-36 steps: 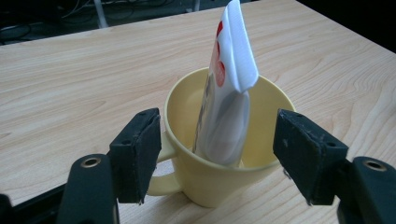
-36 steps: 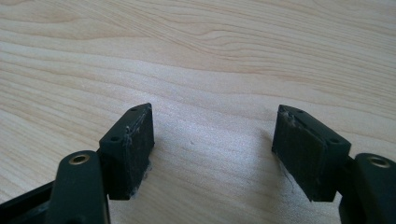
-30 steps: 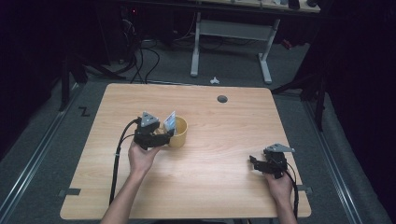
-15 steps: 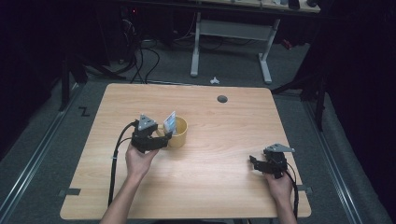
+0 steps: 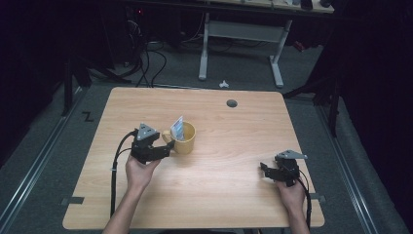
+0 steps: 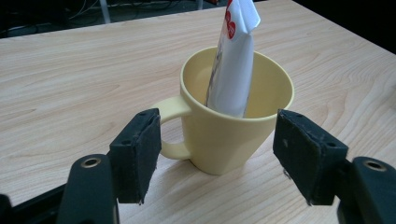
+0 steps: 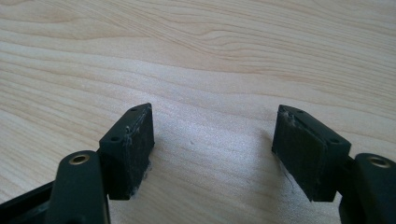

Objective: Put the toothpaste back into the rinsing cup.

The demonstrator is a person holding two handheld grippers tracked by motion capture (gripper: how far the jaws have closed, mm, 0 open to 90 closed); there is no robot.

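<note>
Yellow mug upright on wooden table, left of centre, handle toward left gripper; white sachet stands inside mug, leaning on rim, top poking above it; left gripper jaws wide apart, one pad beside handle, other near opposite wall, neither pressing mug, nothing held; right gripper low over bare wood near table's right front, well apart from mug; jaws spread, nothing between them.

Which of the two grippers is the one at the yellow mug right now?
The left gripper: its open jaws flank the yellow mug without touching. The right gripper sits apart over bare table.
</note>
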